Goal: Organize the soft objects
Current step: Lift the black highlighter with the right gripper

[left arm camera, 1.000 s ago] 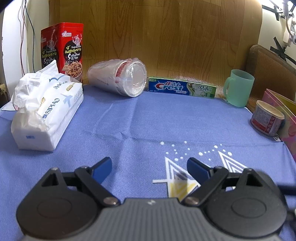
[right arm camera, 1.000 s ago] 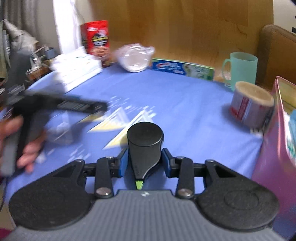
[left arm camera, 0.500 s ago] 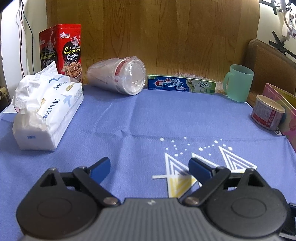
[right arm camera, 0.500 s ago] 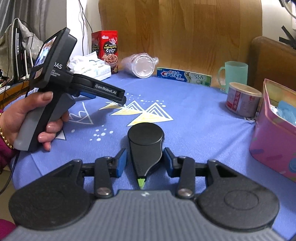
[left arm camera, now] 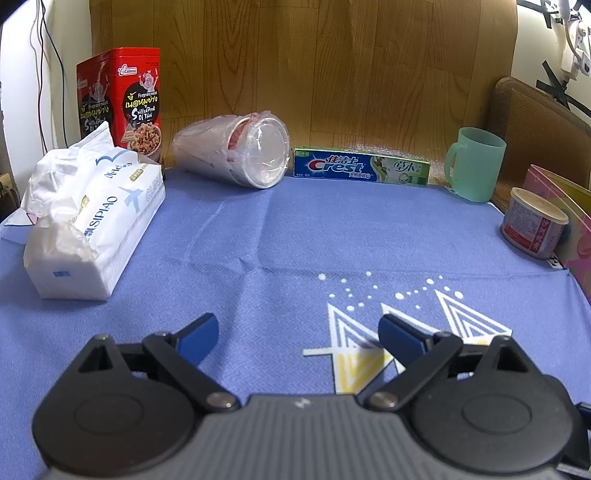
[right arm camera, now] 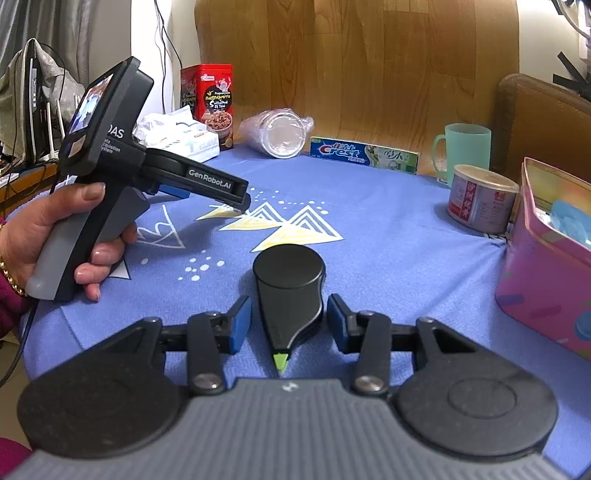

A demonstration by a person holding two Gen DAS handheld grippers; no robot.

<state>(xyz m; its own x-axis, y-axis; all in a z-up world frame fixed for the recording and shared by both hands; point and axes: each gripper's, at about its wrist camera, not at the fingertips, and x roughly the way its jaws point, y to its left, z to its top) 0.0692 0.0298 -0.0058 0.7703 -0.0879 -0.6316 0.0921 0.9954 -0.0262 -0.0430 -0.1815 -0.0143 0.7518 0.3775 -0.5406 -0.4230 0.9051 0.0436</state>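
Tissue pack (left arm camera: 92, 229): left of the red tin (left arm camera: 122, 99), on the blue cloth (left arm camera: 295, 229).
Feel: light, squashy, slippery wrap; best pinched across the narrow middle.
Long way: pointing back toward the red tin.
Left gripper (left arm camera: 297, 332): spread wide, holding nothing.
Right gripper (right arm camera: 289, 321): spread around a black marker (right arm camera: 290, 288), small gaps both sides.

Ahead of the gripper, a wood-grain panel (left arm camera: 369, 74) stands upright at the far edge of the blue patterned tablecloth (left arm camera: 332, 236). A brown padded chair back (right arm camera: 546, 125) rises to the far right. Cream wall (left arm camera: 22, 92) with hanging cables lies far left, grey curtain (right arm camera: 55, 26) beyond.
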